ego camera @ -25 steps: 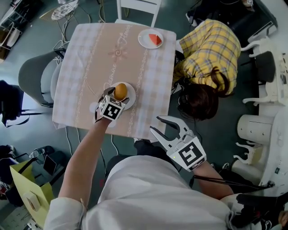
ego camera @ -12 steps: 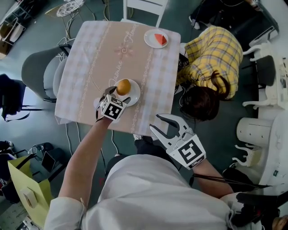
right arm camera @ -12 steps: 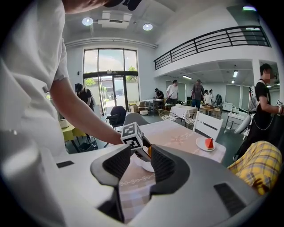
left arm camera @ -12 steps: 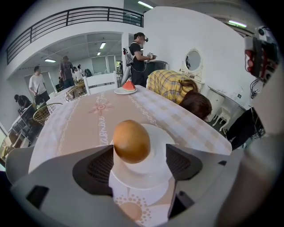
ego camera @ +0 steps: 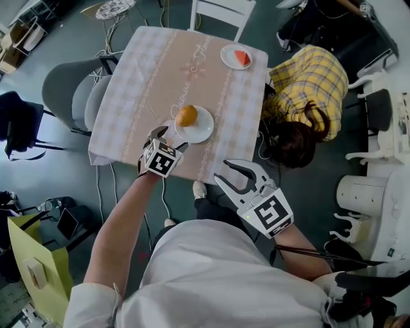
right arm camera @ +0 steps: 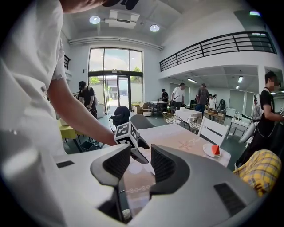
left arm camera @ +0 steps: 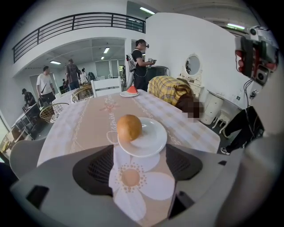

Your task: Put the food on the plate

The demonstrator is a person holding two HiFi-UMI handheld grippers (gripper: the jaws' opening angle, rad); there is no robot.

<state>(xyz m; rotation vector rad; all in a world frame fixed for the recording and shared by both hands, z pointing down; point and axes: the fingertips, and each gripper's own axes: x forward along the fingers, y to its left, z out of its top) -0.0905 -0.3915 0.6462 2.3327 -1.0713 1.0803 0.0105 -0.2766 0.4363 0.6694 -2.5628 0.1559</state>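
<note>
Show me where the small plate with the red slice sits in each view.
Head view: the plate with the red slice is near the top, right of centre, at the table's far right corner.
Left gripper view: the plate is above centre, at the table's far end.
Right gripper view: the plate is right of centre, on the table's edge.
Shared landmark: the white chair beside it.

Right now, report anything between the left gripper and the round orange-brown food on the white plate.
Nothing visible. The left gripper, jaws apart, faces the round orange-brown food on the white plate; only patterned tablecloth lies between.
</note>
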